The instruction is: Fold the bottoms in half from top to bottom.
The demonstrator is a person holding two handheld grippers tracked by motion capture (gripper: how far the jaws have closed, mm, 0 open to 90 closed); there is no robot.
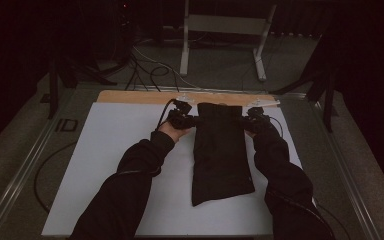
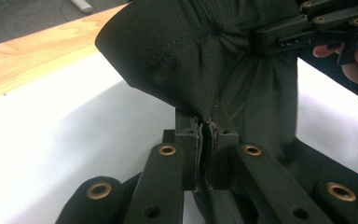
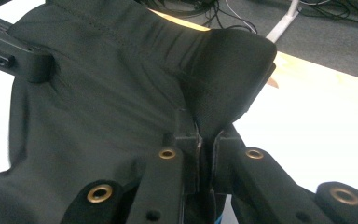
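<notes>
Black fabric is what you hold: the folded garment (image 1: pixel 221 150) lies lengthwise on the white sheet (image 1: pixel 115 165), right of centre. Your left gripper (image 1: pixel 196 120) pinches its far left corner, and your right gripper (image 1: pixel 243 121) clamps the far right corner, near the wooden edge (image 1: pixel 140 97).

Wide bare white worktop (image 1: pixel 120 165) left of black cloth (image 1: pixel 221 150), open for passing. Narrow bare strip on cloth's right, partly taken by right sleeve (image 1: pixel 285 180). Far edge: wooden strip (image 1: pixel 140 96), clear plastic bits (image 1: pixel 265 103) near cloth's corners. Cables (image 1: pixel 150 70) and white stand (image 1: pixel 225 35) on floor beyond.
</notes>
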